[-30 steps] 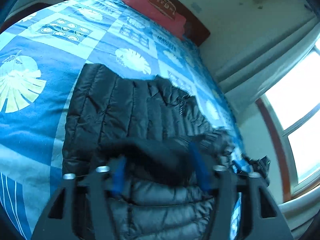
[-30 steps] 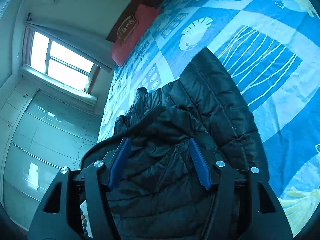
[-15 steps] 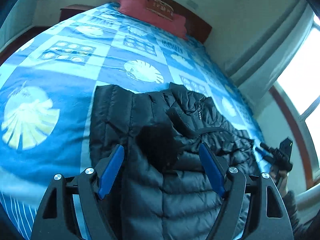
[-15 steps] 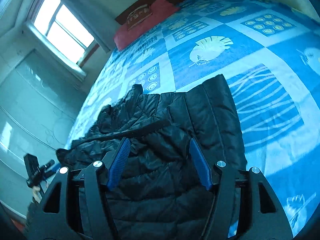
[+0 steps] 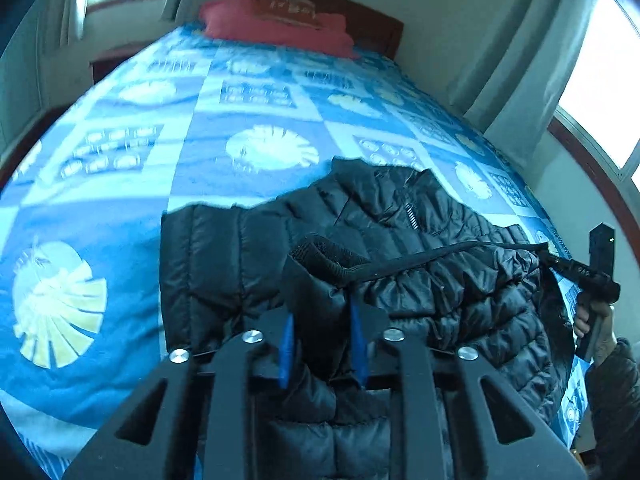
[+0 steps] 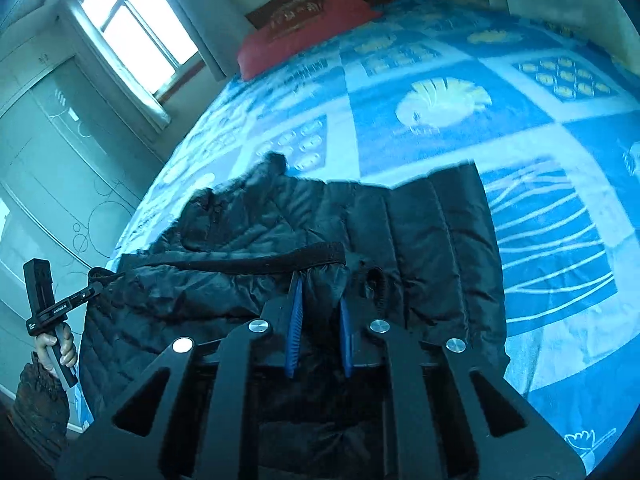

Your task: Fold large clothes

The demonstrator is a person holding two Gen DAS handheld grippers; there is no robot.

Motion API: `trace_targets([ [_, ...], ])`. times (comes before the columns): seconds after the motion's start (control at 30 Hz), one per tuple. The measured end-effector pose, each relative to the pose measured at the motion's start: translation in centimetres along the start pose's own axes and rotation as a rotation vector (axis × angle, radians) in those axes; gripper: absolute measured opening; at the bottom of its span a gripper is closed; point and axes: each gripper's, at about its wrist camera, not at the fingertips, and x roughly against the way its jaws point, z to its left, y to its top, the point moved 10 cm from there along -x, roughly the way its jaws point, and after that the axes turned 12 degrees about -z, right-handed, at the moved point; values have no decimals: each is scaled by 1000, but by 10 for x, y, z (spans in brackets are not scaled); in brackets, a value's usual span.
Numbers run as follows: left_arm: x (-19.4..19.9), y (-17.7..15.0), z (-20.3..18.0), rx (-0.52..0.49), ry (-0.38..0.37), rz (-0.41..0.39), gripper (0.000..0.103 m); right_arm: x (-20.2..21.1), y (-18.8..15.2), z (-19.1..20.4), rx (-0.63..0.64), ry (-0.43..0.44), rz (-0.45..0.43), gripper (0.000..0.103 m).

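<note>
A black quilted puffer jacket lies across the near part of the bed; it also shows in the right wrist view. My left gripper is shut on one corner of the jacket's ribbed hem. My right gripper is shut on the other corner of that hem. The hem is pulled taut between the two grippers, lifted a little above the rest of the jacket. Each gripper shows in the other's view: the right one at the far right, the left one at the far left.
The bed has a blue patterned cover with pale leaf prints. A red pillow lies by the dark wooden headboard. Windows with curtains and a pale wardrobe stand beside the bed.
Both grippers, open half a second ago, have closed on the jacket's hem. The hem is now stretched straight between them and the cameras have tilted toward the headboard.
</note>
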Motion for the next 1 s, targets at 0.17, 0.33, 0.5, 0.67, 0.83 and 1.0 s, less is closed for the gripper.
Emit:
trace_targets([
  [0.17,19,43,-12,-59,40,-97,18,15,46,21,62,-10,-99,13],
  [0.33,-10,93,-8,-78,123,-124,19,-15,91,23,75,-71,-146,13],
  [0.5,-67,100,12,-45,222,-80,18,-77,92,3,68,-163,-85,13],
  [0.67,-114,68,42,-32,303,-2,19,-133,59,-29,71,-244,9,13],
  [0.83,-139,43,61,-2,326,22,20,-158,35,-49,67,-286,61,15],
  [1.0,-144,39,64,25,319,30,30,-163,32,-55,36,-285,74,21],
])
